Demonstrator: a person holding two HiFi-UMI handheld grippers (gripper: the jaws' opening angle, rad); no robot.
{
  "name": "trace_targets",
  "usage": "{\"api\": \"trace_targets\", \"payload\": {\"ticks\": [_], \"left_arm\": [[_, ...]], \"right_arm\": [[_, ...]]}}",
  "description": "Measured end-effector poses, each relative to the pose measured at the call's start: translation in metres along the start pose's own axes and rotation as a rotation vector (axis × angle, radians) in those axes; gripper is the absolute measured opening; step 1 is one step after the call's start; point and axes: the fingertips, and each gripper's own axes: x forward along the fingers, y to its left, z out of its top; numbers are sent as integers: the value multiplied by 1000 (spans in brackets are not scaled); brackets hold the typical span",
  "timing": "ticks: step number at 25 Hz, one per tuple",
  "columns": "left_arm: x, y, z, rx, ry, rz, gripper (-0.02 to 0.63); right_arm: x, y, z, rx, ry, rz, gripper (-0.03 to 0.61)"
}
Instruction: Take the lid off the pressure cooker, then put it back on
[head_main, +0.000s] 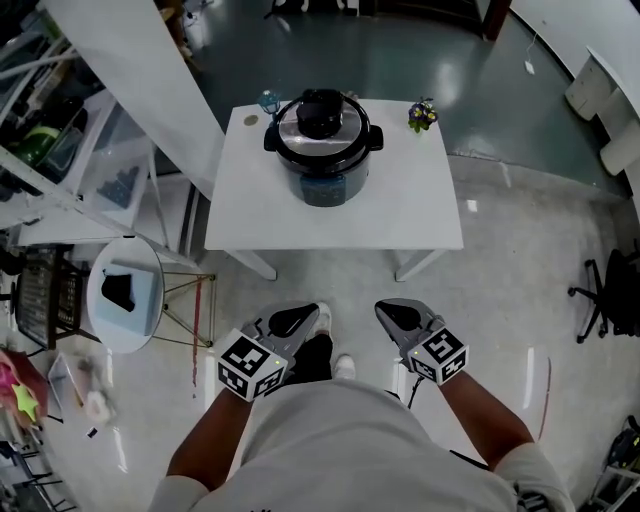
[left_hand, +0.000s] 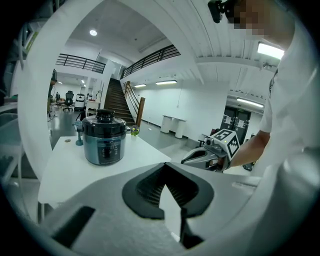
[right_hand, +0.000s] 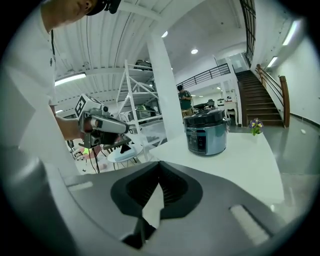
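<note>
A dark pressure cooker (head_main: 322, 165) stands at the far middle of the white table (head_main: 400, 215), its lid (head_main: 320, 122) on, with a black knob on top. The left gripper view shows the cooker (left_hand: 104, 142) ahead at the left, and the right gripper view shows the cooker (right_hand: 206, 134) ahead at the right. Both grippers are held low in front of the person, well short of the table. My left gripper (head_main: 298, 320) has its jaws together with nothing between them, and so does my right gripper (head_main: 395, 314).
A small pot of flowers (head_main: 422, 115) and a small blue object (head_main: 268, 100) sit at the table's far corners. To the left are a round side table (head_main: 125, 295) and white shelving (head_main: 80, 150). A black office chair (head_main: 605, 300) stands at the right.
</note>
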Motion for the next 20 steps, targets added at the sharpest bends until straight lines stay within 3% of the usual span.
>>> {"api": "trace_targets", "payload": {"ticks": [8, 15, 20], "left_arm": [[-18, -31, -27, 1, 38, -4, 6], [-36, -26, -16, 30, 26, -29, 6], [-53, -12, -27, -3, 24, -17, 6]], "right_arm": [[-12, 44, -11, 12, -6, 23, 12], [1, 66, 8, 6, -20, 4, 12], [14, 79, 12, 3, -23, -1, 12]]}}
